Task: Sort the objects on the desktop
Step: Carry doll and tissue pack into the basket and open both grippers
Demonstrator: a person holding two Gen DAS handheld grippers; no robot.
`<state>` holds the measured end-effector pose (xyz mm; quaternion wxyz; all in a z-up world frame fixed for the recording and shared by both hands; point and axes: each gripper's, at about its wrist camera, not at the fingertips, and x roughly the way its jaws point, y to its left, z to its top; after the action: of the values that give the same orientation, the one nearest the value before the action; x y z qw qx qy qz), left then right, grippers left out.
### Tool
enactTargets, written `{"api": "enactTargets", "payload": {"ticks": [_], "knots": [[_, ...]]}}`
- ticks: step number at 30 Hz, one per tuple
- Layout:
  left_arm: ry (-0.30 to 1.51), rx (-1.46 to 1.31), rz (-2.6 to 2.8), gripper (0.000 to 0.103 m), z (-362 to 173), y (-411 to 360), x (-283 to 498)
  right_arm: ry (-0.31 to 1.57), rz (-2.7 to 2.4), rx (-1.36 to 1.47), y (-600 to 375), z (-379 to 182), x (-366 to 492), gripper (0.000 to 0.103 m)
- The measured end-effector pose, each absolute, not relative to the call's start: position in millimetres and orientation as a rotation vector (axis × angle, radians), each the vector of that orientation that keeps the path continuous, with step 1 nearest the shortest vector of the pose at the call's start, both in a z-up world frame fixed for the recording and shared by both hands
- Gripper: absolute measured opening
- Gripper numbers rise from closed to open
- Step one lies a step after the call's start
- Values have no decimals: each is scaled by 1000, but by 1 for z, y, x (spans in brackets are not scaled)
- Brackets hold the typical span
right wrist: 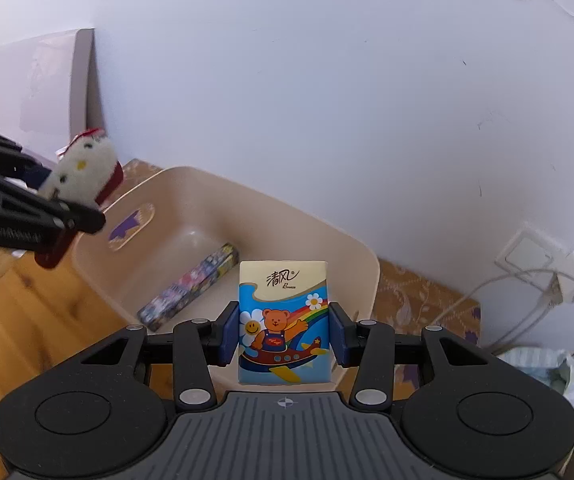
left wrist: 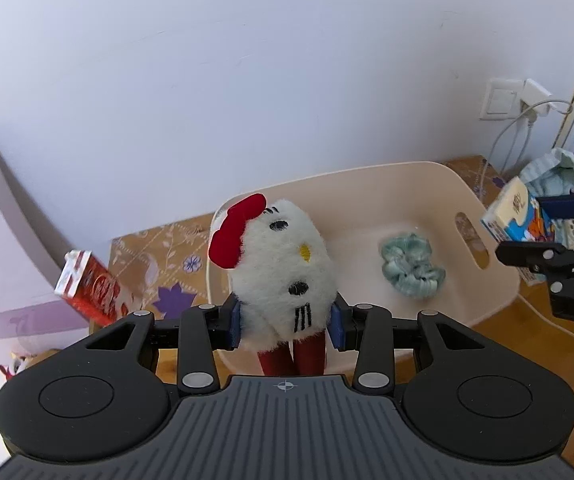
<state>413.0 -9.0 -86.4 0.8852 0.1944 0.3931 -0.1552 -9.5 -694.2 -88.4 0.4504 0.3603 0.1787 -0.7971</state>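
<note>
Left gripper (left wrist: 286,322) holds the plush toy (left wrist: 283,268) above the near rim of the beige bin (left wrist: 499,268); right gripper (right wrist: 284,338) holds the tissue pack (right wrist: 284,320) over same bin. Pls lower each inside the walls, then release gently, w/o dropping on rim.

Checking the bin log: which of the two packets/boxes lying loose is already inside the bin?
The long dark patterned box, lying on the floor of the beige bin. The red snack box sits outside on the patterned cloth.

Bin (left wrist: 367,184) mouth open above; scrunchie (left wrist: 411,270) on floor; wall (left wrist: 247,80) close behind.
</note>
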Motion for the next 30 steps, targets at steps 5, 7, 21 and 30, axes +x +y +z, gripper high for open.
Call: {"api": "enactTargets", "payload": {"ticks": [5, 7, 21, 30], "knots": [[827, 439, -301, 41, -109, -25, 439, 445, -1998, 925, -716, -106, -26, 42], [842, 441, -283, 41, -121, -28, 450, 450, -2007, 966, -725, -119, -32, 42], [1015, 335, -151, 42, -189, -29, 492, 417, -1983, 1203, -755, -193, -55, 42], [1033, 346, -162, 50, -197, -30, 488, 396, -1978, 1230, -757, -203, -56, 59]]}}
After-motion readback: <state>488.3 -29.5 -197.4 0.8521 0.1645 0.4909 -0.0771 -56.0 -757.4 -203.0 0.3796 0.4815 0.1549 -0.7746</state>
